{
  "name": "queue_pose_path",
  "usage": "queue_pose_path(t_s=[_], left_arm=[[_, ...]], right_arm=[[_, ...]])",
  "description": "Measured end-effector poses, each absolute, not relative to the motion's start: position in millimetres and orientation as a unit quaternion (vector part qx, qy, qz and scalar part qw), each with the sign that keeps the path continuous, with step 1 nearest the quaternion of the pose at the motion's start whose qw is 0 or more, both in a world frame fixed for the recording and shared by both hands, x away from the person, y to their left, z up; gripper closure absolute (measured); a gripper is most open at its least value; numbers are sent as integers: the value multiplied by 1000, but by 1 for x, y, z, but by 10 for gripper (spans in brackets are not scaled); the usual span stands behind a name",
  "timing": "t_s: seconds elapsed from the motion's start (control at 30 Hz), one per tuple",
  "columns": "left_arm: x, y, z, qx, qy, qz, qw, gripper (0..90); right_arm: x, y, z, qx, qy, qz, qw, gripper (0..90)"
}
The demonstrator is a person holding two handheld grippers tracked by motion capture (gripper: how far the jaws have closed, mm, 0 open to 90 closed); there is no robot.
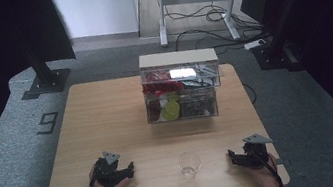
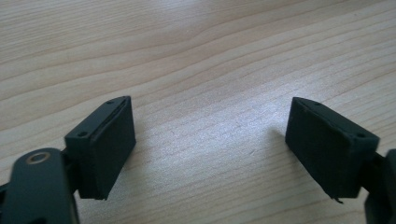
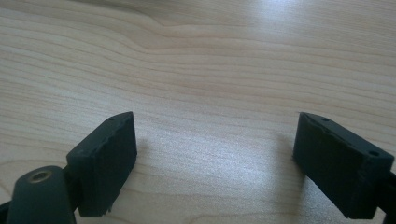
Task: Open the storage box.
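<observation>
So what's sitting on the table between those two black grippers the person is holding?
In the high view, a small clear drinking glass stands on the light wooden table between the left gripper and the right gripper, nearer the right one. Neither touches it.

Glass [image 1: 190, 163] blocks mid-front; rack [image 1: 180, 91] behind; table [image 1: 109, 128] elsewhere prob. free.

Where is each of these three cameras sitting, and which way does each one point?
High view: above the person's side, looking forward and down on the table, glass, clear box; both hands with left gripper and right gripper show.
Left gripper view: rides that gripper, looking along its open jaws at bare wood.
Right gripper view: likewise.
Shared: the same wooden tabletop.
</observation>
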State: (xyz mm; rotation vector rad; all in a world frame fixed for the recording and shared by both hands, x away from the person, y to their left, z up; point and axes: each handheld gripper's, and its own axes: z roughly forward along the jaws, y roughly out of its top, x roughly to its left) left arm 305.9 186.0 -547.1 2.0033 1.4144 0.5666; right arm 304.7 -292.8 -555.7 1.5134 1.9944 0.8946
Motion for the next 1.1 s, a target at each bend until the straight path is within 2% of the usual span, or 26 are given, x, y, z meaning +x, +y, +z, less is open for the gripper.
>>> queue_pose_path(t_s=[0.3,0.4,0.43,0.5,0.57,0.67,0.83,1.1], left_arm=[[303,186,-542,754,530,232,310,391],[299,189,-536,751,522,236,328,501],[296,192,-533,748,517,233,344,588],[294,193,-531,749,514,229,350,615],[293,196,-529,752,505,214,366,703],[291,199,-524,756,498,202,374,785],[290,202,-518,743,509,181,394,891],[291,192,-507,738,501,179,416,900]], right_arm=[[304,-293,-556,554,728,327,239,138],[305,-293,-556,553,728,328,239,140],[305,-293,-556,554,727,328,239,142],[305,-293,-556,554,727,327,239,144],[304,-294,-556,554,727,327,241,148],[306,-294,-556,555,726,327,241,151],[306,-294,-555,559,723,327,244,163],[306,-293,-555,559,722,326,245,167]])
